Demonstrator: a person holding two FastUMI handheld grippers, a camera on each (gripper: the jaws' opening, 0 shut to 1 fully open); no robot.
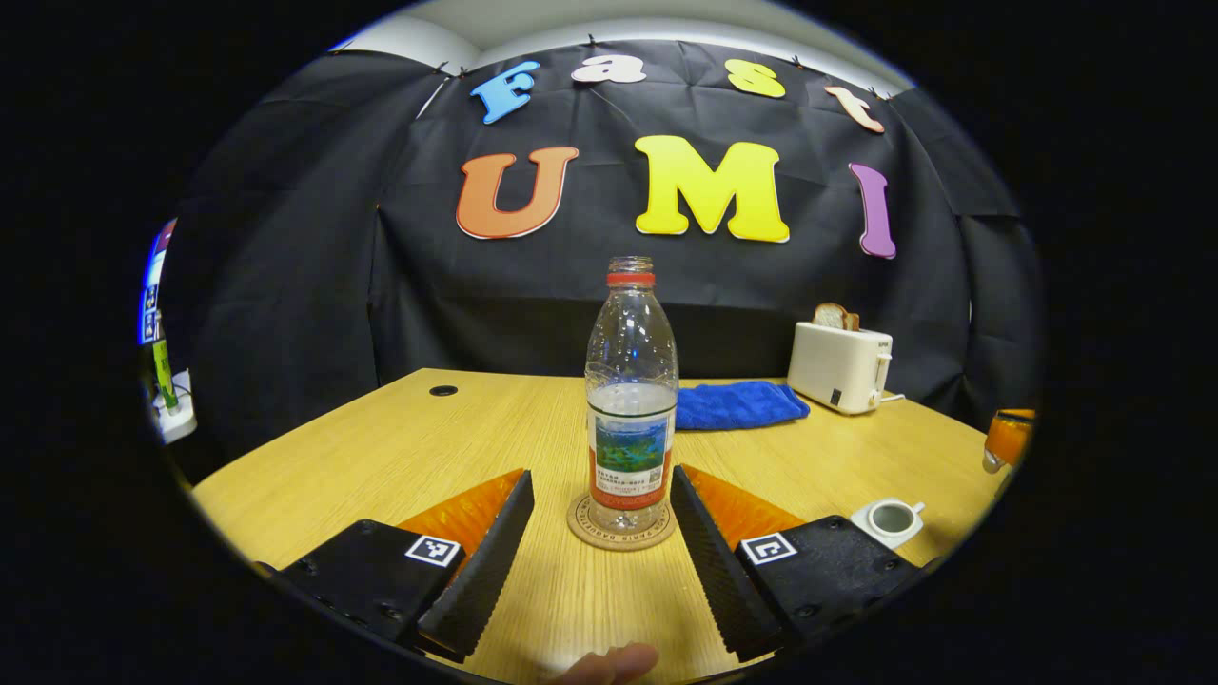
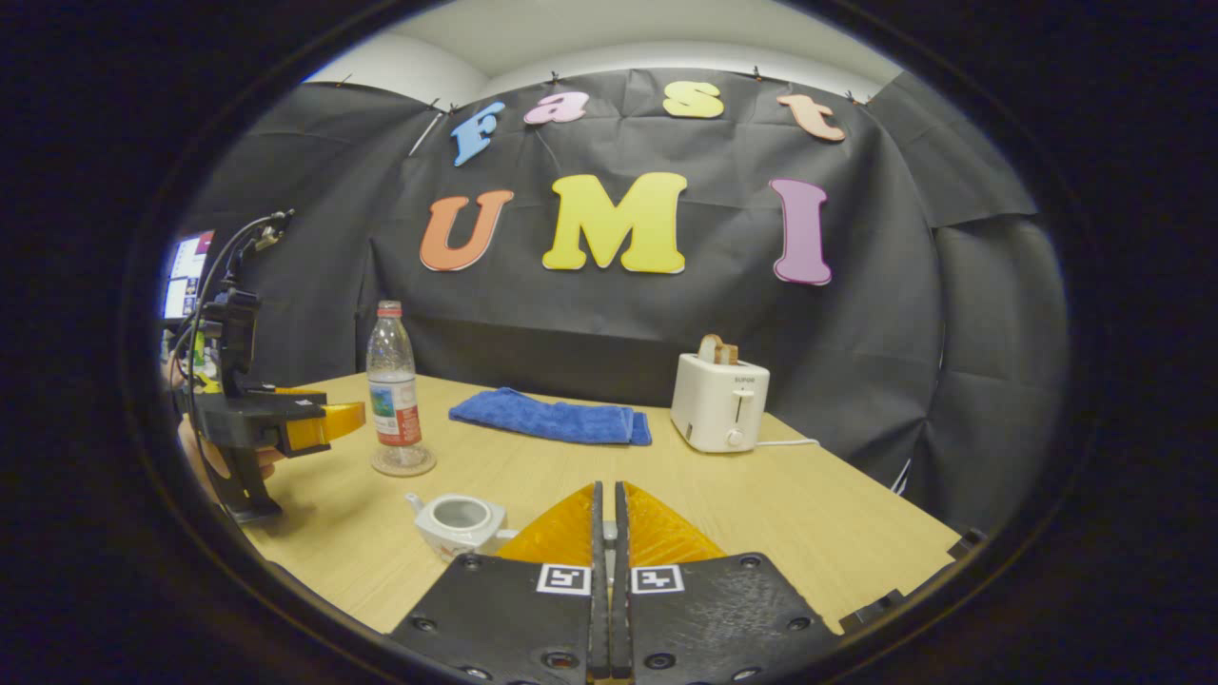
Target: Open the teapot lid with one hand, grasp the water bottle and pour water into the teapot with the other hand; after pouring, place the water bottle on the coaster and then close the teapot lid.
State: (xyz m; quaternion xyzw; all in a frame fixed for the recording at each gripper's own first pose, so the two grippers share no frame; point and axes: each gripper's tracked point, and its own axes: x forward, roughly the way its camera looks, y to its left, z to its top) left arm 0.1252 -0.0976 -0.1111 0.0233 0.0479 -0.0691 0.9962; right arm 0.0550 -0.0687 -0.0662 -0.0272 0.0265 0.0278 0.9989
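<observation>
The water bottle (image 1: 631, 395) stands upright on the round coaster (image 1: 620, 525) on the desk (image 1: 400, 447), uncapped and roughly half full. The left gripper (image 1: 601, 514) has its fingers apart, one on each side of the bottle's base and touching neither side.

The bottle looks like thin clear plastic — light, springy, likely to dent under a hard squeeze and slick above the label. With the mouth open, a crush could push water up, so the best hold is probably the labelled band low on the body (paper grips better, and the weight sits there).

The teapot (image 2: 459, 521) sits lidless on the desk, just beside the right gripper (image 2: 606, 533), whose fingers are pressed together; whether they pinch the lid cannot be told. The pot seems glazed ceramic: small, hard, smooth, chippable. A blue towel (image 2: 552, 419) and toaster (image 2: 718, 401) stand well behind.
</observation>
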